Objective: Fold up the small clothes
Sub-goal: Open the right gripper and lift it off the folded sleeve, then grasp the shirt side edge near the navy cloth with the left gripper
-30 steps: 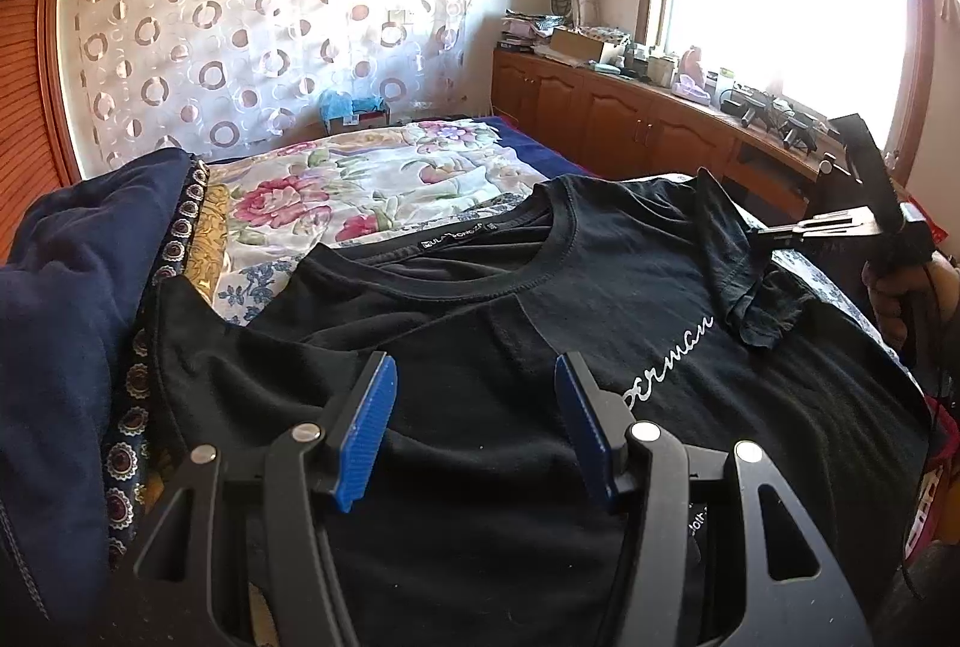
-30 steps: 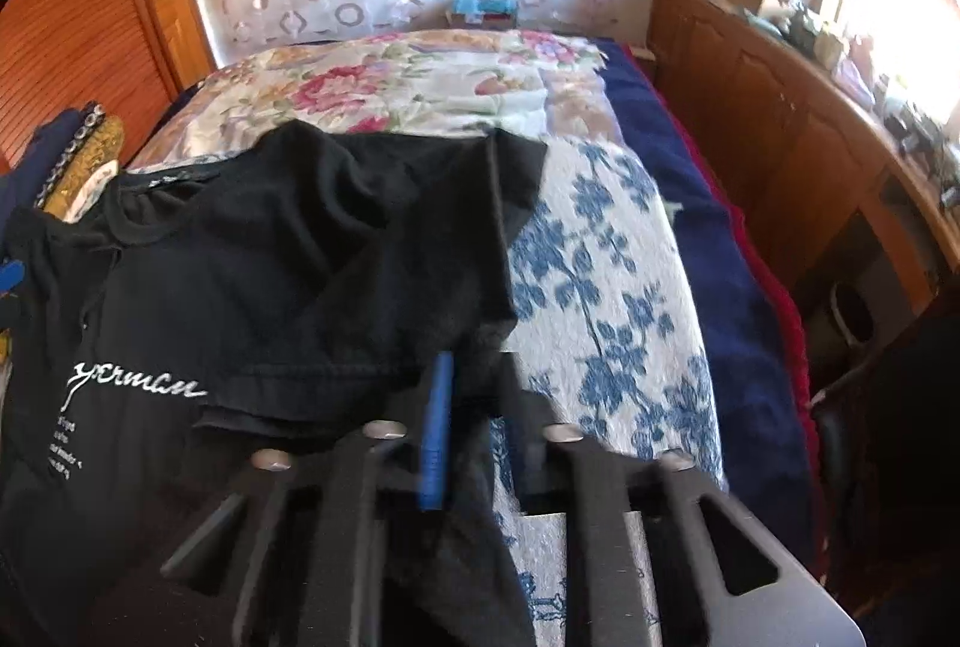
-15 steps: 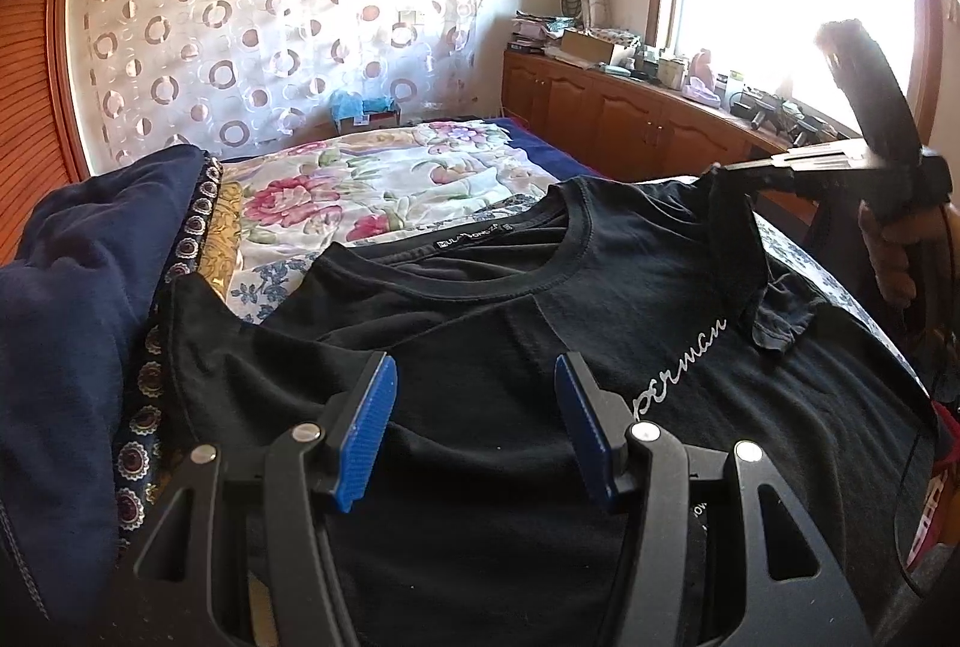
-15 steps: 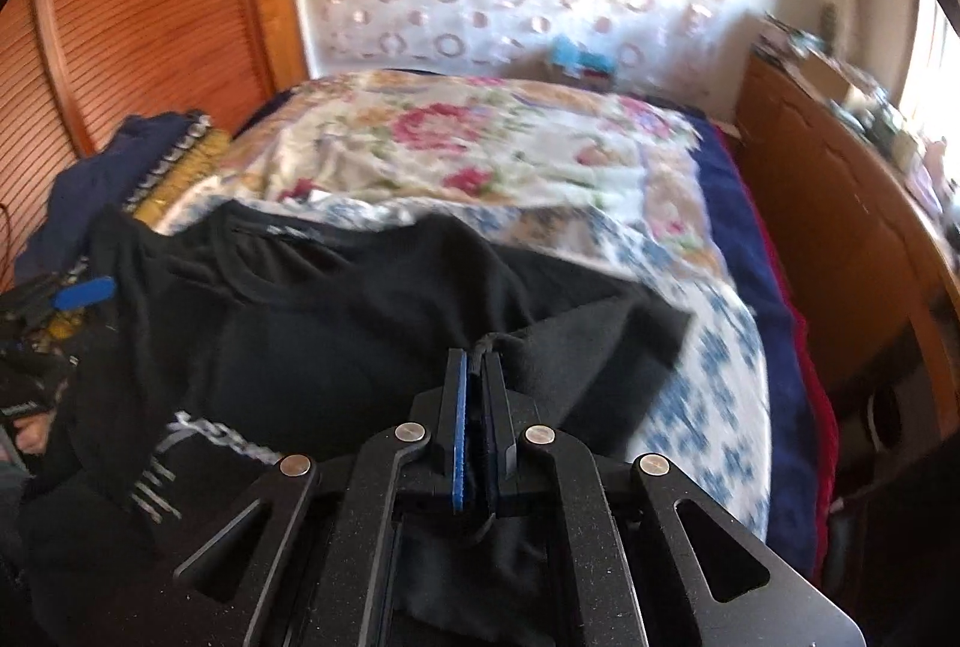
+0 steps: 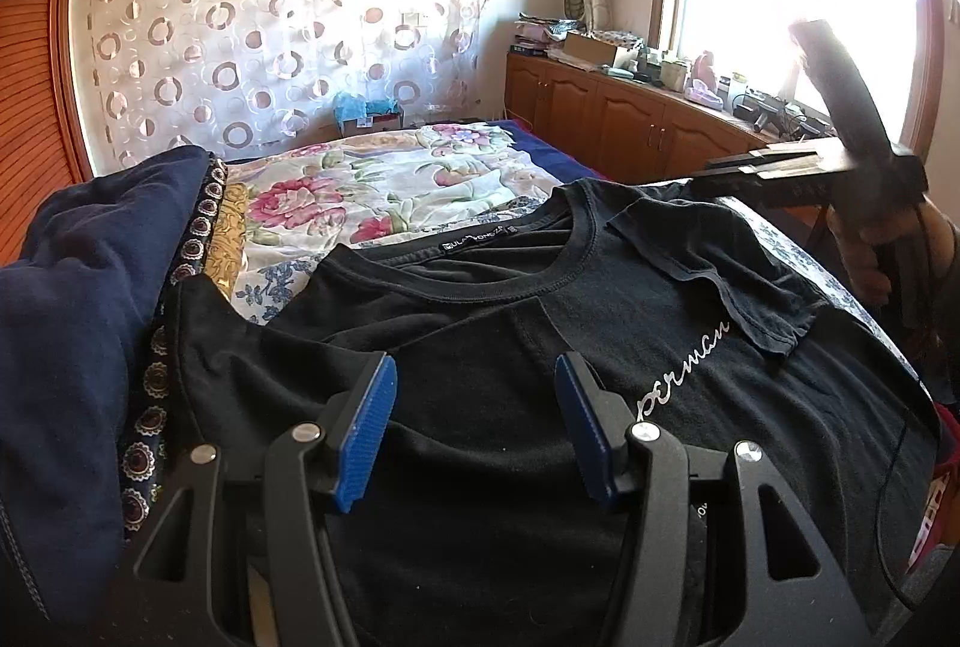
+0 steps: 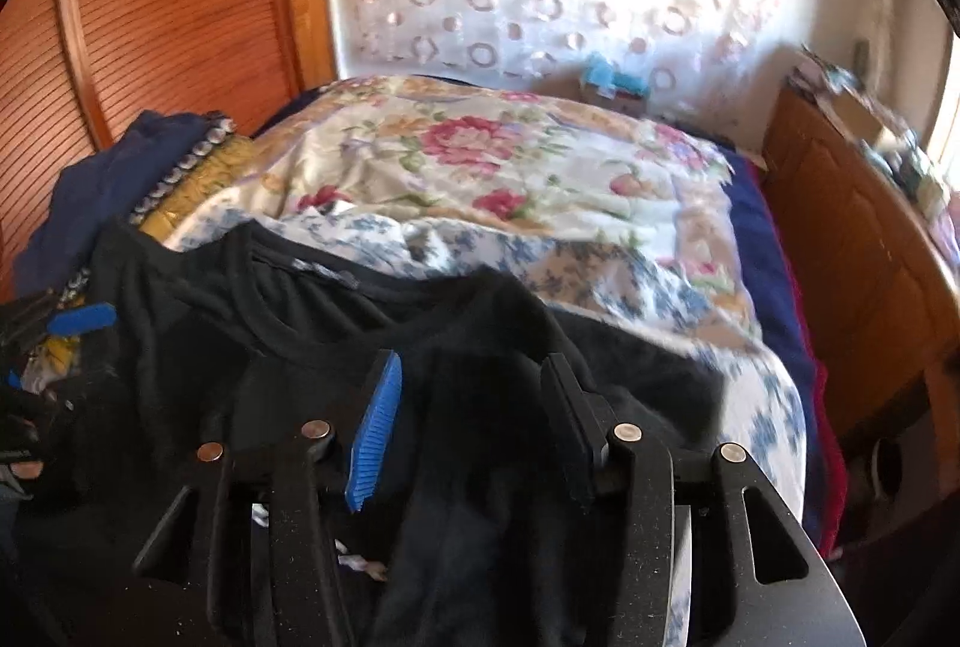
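Observation:
A black T-shirt (image 5: 498, 365) with white script lettering lies front up on the bed. Its right sleeve (image 5: 720, 275) is folded inward over the chest. My left gripper (image 5: 474, 407) is open and empty, low over the shirt's left chest. My right gripper (image 6: 468, 407) is open and empty above the folded sleeve and shoulder (image 6: 480, 323); it also shows at the right of the left wrist view (image 5: 756, 167), held above the shirt's right shoulder. The left gripper's blue pad shows at the left edge of the right wrist view (image 6: 81, 318).
The bed has a floral quilt (image 5: 384, 185) and a blue-flowered sheet (image 6: 648, 299). A pile of navy and patterned cloth (image 5: 78, 299) lies left of the shirt. Wooden cabinets (image 5: 612, 119) with clutter run along the right under a window. A curtain (image 5: 270, 17) hangs behind.
My right gripper carried the sleeve inward over the chest, opened and let it go; the sleeve now lies flat. My left gripper stayed open in place.

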Demonstrator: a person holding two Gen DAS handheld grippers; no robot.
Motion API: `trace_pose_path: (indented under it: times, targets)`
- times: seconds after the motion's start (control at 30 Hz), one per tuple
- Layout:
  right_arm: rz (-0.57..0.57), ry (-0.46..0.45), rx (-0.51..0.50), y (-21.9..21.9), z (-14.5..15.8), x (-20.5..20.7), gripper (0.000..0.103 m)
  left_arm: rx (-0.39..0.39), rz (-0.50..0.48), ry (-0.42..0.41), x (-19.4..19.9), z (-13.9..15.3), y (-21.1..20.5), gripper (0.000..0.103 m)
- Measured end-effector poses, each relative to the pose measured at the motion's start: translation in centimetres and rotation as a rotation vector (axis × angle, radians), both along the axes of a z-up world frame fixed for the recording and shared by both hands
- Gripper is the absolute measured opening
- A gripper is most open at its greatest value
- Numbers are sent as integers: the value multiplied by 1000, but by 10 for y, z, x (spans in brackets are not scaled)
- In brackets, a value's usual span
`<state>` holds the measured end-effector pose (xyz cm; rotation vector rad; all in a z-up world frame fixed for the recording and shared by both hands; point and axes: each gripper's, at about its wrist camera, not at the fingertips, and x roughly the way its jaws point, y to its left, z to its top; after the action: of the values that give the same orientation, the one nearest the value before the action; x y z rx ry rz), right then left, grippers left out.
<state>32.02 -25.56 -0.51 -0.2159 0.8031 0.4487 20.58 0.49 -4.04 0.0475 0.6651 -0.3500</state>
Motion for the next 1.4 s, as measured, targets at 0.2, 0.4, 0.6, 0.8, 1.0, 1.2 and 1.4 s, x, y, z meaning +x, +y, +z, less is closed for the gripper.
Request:
trace_pose_path:
  times: [0.2,0.4,0.6,0.8,1.0,1.2,1.4]
  targets:
    - [-100,18,-29,-46,-18,-10,65,18,16,0,3,1,1,55]
    - [-178,54,-55,-74,-45,5,66,36,81,24,13,3,13,55]
    - [-173,54,-39,-83,-61,8,68,93,144,44,21,12,27,55]
    - [-161,67,-18,-85,-62,9,73,118,215,82,36,16,45,53]
    - [-161,66,-19,-81,-61,8,73,181,267,84,43,16,49,50]
    - [-161,68,-15,-81,-62,8,74,213,304,51,38,23,48,49]
    - [-161,67,-16,-81,-62,8,74,226,307,67,39,18,54,31]
